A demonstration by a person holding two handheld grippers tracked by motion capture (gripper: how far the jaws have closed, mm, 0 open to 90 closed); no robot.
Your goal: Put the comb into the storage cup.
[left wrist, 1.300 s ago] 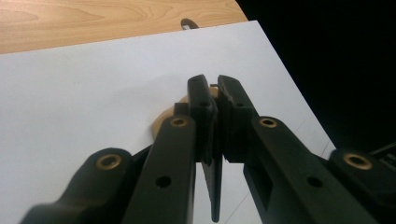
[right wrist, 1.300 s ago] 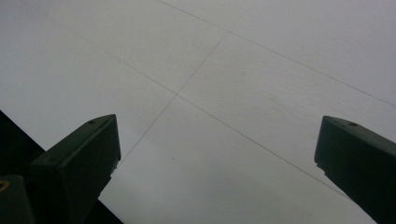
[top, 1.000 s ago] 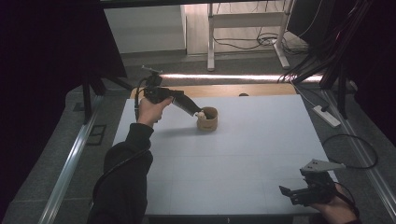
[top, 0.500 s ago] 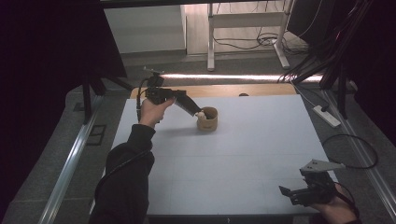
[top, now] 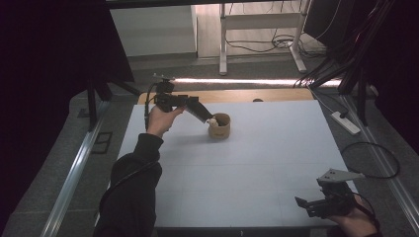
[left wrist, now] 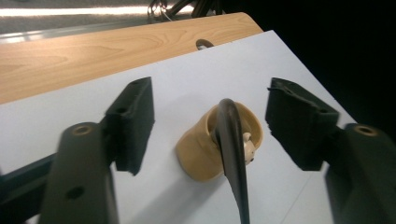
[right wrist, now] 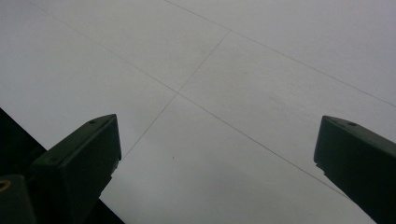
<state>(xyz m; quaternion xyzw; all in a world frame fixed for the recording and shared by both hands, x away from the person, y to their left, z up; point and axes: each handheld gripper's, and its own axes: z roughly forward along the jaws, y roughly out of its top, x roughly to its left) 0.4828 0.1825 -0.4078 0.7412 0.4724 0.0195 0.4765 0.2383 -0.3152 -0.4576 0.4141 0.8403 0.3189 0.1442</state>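
A tan cup [top: 221, 129] stands on the white table [top: 257, 168], left of centre toward the far side. My left gripper [top: 207, 118], held in a hand, slants down to the cup's rim, where a small white thing [top: 212, 121] shows. In the left gripper view the cup [left wrist: 198, 151] lies beyond the left gripper [left wrist: 210, 98], whose jaws stand wide apart, open. A dark curved strip [left wrist: 231, 140] rises to the rim beside the white thing [left wrist: 247, 142]; neither jaw touches it. My right gripper [top: 302, 205] hovers open at the near right corner, with bare table between the jaws of the right gripper [right wrist: 215, 122].
A wooden board [top: 247, 95] with a small hole [left wrist: 204, 44] borders the table's far edge. A power strip [top: 344, 122] and a looped cable [top: 370, 158] lie off the right side. Desk legs and cables stand on the floor behind.
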